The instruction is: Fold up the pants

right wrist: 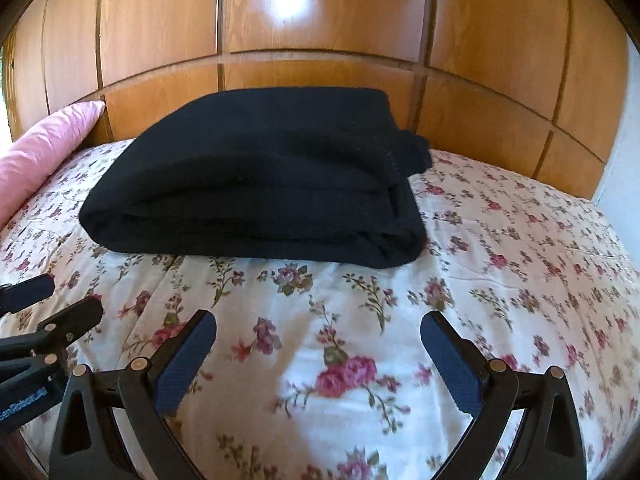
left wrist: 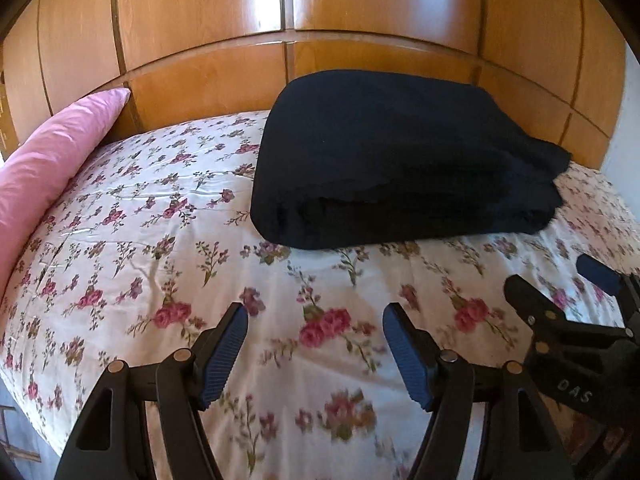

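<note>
Black pants (left wrist: pixel 400 160) folded in a thick stack, upper centre-right of the left wrist frame, upper centre-left in the right wrist frame, lying on the floral bedspread (left wrist: pixel 160 240). Left gripper (left wrist: pixel 316 344) jaws apart, empty (over bare bedspread, lower frame). Right gripper (right wrist: pixel 318 354) jaws apart, empty. Pink pillow (left wrist: pixel 48 168) upper left. Wooden wardrobe (right wrist: pixel 320 20) across the top.

The bed (right wrist: pixel 500 240) has a white bedspread with pink roses all over. Folded black pants (right wrist: pixel 256 184) sit right on it, ahead of both sets of spread jaws, well apart from them. A pink pillow (left wrist: pixel 48 168) lies along the far-left edge.
</note>
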